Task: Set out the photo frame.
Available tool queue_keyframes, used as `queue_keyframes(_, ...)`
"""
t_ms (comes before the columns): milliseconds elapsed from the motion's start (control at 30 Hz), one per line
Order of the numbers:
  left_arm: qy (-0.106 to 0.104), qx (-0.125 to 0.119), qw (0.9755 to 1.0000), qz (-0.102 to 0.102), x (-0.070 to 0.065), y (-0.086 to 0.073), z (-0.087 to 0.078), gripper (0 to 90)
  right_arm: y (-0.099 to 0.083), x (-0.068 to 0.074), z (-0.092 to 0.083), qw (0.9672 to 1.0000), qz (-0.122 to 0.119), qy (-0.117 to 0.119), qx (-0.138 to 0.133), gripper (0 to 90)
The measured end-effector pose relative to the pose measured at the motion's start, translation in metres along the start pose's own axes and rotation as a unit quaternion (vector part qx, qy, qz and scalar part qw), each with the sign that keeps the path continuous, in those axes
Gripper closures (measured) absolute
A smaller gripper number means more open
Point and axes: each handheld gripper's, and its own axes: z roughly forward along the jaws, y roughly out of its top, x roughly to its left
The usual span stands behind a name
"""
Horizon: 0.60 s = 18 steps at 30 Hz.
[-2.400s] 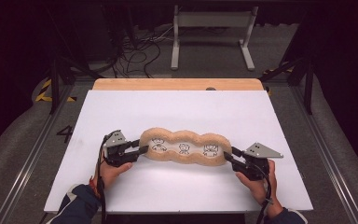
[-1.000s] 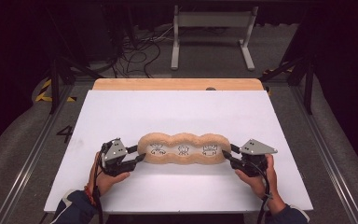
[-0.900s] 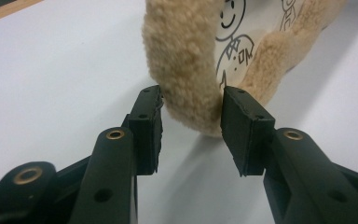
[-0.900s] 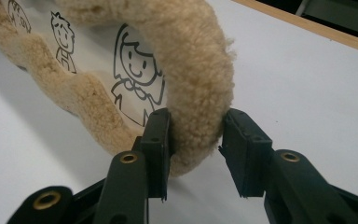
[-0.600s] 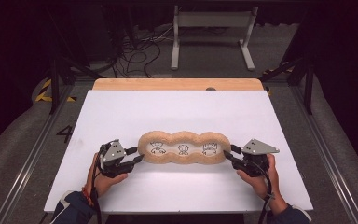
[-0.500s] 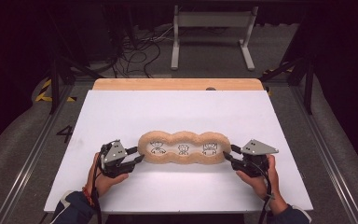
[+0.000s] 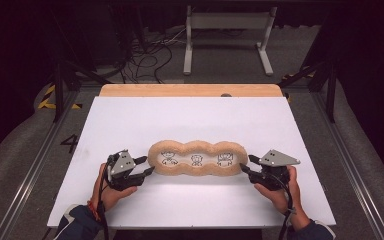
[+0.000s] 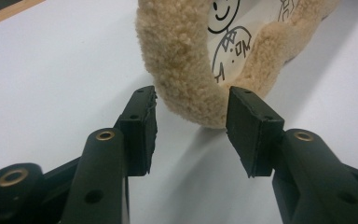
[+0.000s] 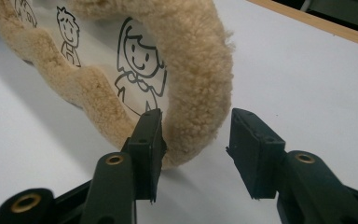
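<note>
- Two grippers, one at each end of the fuzzy tan cushion (image 7: 197, 158), which lies flat across the middle of the white table (image 7: 130, 120), nearer the person's edge. Taking it by both ends makes sense for something this long and floppy.
- Left gripper (image 7: 145, 165): jaws have just been opening and stand about half apart. In the left gripper view the cushion's rounded end (image 8: 186, 70) sits between the pads (image 8: 142, 126) with gaps either side, so nothing's held. Looks like a let-go after setting it down.
- Cushion middle: three cartoon figures (image 7: 196, 160) face up.
- Right gripper (image 7: 246, 164): same story, jaws just been opening, roughly half apart. One pad (image 9: 150, 135) looks to brush the fleece rim, the other stands clear, so no grip.
</note>
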Motion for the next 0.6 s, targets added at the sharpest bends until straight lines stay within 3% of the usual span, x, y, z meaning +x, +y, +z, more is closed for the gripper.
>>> queue_keyframes(267, 0.006, 0.012, 0.9999, 0.008, 0.000, -0.002, -0.004, 33.7, 0.000, -0.004, -0.005, 0.9998, -0.012, -0.009, 0.009, 40.5)
queue_keyframes(400, 0.007, 0.010, 0.9999, 0.004, 0.001, -0.004, -0.007, 27.0, -0.002, -0.006, -0.007, 0.9995, -0.019, -0.019, 0.020, 32.2)
queue_keyframes(600, 0.011, 0.015, 0.9998, 0.012, -0.001, -0.007, -0.012, 19.3, -0.003, -0.007, -0.010, 0.9992, -0.022, -0.026, 0.020, 27.7)
